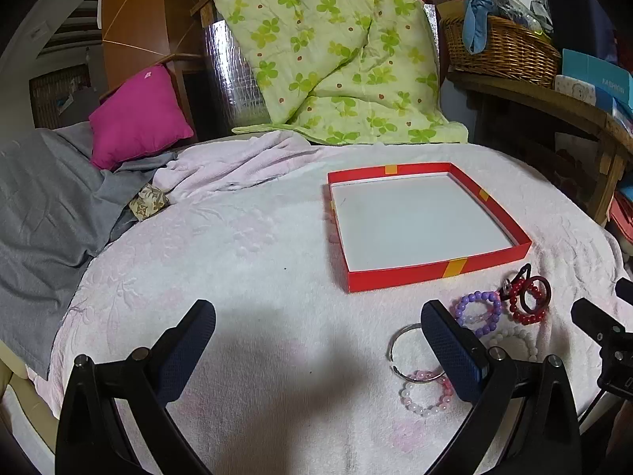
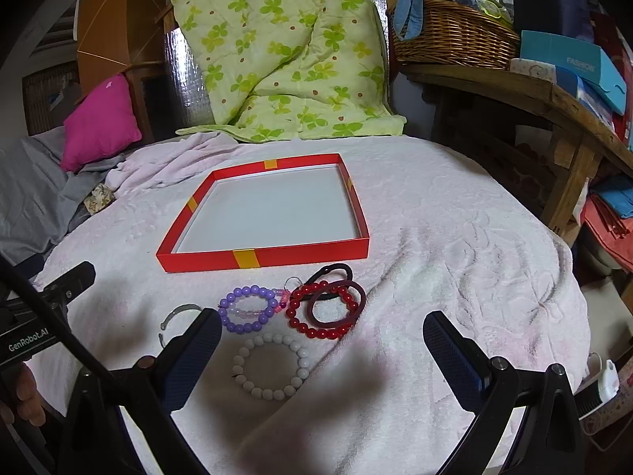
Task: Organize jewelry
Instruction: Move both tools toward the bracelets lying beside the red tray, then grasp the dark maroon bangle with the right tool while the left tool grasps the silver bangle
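Note:
A shallow red box (image 1: 411, 275) (image 2: 205, 259) with a white floor lies empty on the pale pink towel. In front of it are a purple bead bracelet (image 2: 247, 308) (image 1: 476, 312), a red bead bracelet (image 2: 316, 328) (image 1: 528, 310) with dark hair ties (image 2: 336, 303) on it, a white bead bracelet (image 2: 271, 366) (image 1: 512, 340), a silver bangle (image 2: 176, 316) (image 1: 399, 342) and a pink-white bead bracelet (image 1: 427, 394). My left gripper (image 1: 318, 314) is open over bare towel, left of the jewelry. My right gripper (image 2: 322, 326) is open, hovering above the white and red bracelets.
A green clover quilt (image 1: 336, 51) leans at the back. A magenta cushion (image 1: 138, 116) and grey cloth (image 1: 43, 198) lie at the left. A wooden shelf (image 2: 514, 83) with a wicker basket (image 2: 451, 35) and blue boxes stands to the right. A hand (image 2: 19, 396) holds the left gripper's handle.

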`<act>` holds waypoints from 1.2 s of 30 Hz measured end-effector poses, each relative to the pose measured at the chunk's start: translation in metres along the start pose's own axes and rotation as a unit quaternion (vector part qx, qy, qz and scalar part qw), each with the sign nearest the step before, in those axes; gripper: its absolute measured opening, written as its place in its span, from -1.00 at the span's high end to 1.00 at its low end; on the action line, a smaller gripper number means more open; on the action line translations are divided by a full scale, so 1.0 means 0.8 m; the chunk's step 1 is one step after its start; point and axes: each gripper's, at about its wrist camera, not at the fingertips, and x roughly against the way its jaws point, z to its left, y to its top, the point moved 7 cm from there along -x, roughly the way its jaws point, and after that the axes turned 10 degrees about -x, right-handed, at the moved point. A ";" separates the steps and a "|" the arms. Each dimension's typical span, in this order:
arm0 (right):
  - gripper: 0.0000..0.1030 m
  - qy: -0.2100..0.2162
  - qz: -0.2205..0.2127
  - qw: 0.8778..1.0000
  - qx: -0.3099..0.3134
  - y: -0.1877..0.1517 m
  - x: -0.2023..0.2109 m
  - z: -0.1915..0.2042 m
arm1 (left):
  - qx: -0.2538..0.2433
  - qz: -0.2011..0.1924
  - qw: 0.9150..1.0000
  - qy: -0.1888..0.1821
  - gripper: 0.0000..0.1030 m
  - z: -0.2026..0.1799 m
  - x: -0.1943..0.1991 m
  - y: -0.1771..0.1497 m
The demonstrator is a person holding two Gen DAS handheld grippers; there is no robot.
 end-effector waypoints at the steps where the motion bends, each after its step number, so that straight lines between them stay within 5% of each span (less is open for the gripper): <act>1: -1.00 -0.002 -0.001 1.000 0.000 0.000 0.000 -0.001 | 0.000 0.000 1.000 -0.001 -1.00 0.000 -0.001 -0.001; 12: -1.00 -0.017 -0.002 1.000 -0.011 0.001 -0.007 -0.024 | -0.004 0.008 1.000 -0.006 -1.00 -0.006 -0.012 -0.005; 18: -0.99 -0.013 -0.004 0.999 -0.032 0.011 -0.008 -0.053 | -0.005 0.022 0.999 -0.041 -1.00 -0.019 -0.039 -0.018; 27: -0.05 0.059 0.091 0.992 -0.064 0.010 -0.068 -0.082 | -0.008 0.037 0.993 -0.114 -0.96 -0.039 -0.065 -0.029; 33: 0.13 0.072 0.141 0.986 -0.059 0.012 -0.125 -0.065 | -0.005 0.056 0.989 -0.139 -0.60 -0.046 -0.077 -0.037; 36: 0.48 0.063 0.166 0.983 -0.056 0.006 -0.149 -0.058 | -0.023 0.072 0.986 -0.147 -0.40 -0.054 -0.087 -0.044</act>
